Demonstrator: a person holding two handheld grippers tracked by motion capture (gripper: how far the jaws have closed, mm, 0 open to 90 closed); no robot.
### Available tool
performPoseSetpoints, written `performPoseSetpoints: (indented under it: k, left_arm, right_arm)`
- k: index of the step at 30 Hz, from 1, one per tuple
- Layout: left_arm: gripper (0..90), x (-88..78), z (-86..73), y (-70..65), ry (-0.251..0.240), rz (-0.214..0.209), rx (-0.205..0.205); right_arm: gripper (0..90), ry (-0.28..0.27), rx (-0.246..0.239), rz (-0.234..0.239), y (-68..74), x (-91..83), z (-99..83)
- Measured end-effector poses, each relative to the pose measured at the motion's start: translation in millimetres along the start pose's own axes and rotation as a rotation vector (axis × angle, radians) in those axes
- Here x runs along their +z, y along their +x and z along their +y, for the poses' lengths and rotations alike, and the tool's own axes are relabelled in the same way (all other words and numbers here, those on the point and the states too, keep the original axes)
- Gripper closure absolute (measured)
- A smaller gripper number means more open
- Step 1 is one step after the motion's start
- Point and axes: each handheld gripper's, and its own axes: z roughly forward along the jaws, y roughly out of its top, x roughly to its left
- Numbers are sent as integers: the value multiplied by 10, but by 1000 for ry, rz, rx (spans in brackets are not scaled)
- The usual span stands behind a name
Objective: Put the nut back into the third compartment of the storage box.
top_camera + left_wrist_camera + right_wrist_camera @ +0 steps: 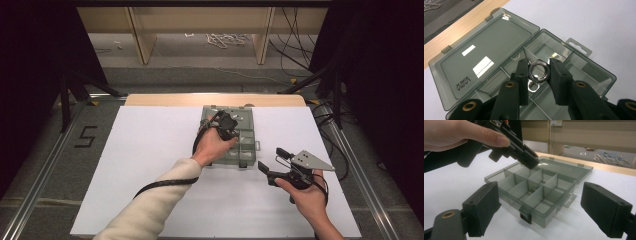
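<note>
A smoky-grey clear compartment box (pixel 248 151) lies open on the white table cover, its lid (pixel 484 50) folded flat behind it. My left gripper (pixel 538 67) hangs over the box's dividers, shut on a shiny metal nut (pixel 538 71) held between its black pads. A second small nut (pixel 533 86) lies in the compartment right below it, and shows as a small nut (pixel 535 186) in the right gripper view. My right gripper (pixel 270 159) rests low at the box's right front corner, jaws wide open with nothing between them. The left gripper (pixel 527 160) points down over the back compartments.
White sheet (pixel 150 150) covers the table, with a bare wooden strip (pixel 165 100) along the far edge. Beyond it are wooden frame legs (pixel 141 40), a coil of white rope (pixel 225 39) and black cables (pixel 295 45) on the floor. Dark curtains flank both sides.
</note>
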Motion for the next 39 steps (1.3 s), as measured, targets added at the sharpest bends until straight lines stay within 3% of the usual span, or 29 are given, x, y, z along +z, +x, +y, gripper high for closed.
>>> performPoseSetpoints:
  k: [5, 8, 29, 39]
  left_arm:
    - [702, 30, 14, -1, 3, 10, -2]
    - [701, 46, 28, 13, 10, 19, 17]
    - [701, 195, 18, 66, 13, 36, -16]
    - [700, 304, -1, 75, 45, 46, -4]
  right_arm:
    - [160, -1, 7, 6, 5, 7, -2]
    - [160, 2, -1, -6, 3, -3, 5]
    - [160, -3, 7, 6, 7, 9, 0]
    - [160, -3, 7, 7, 0, 6, 2]
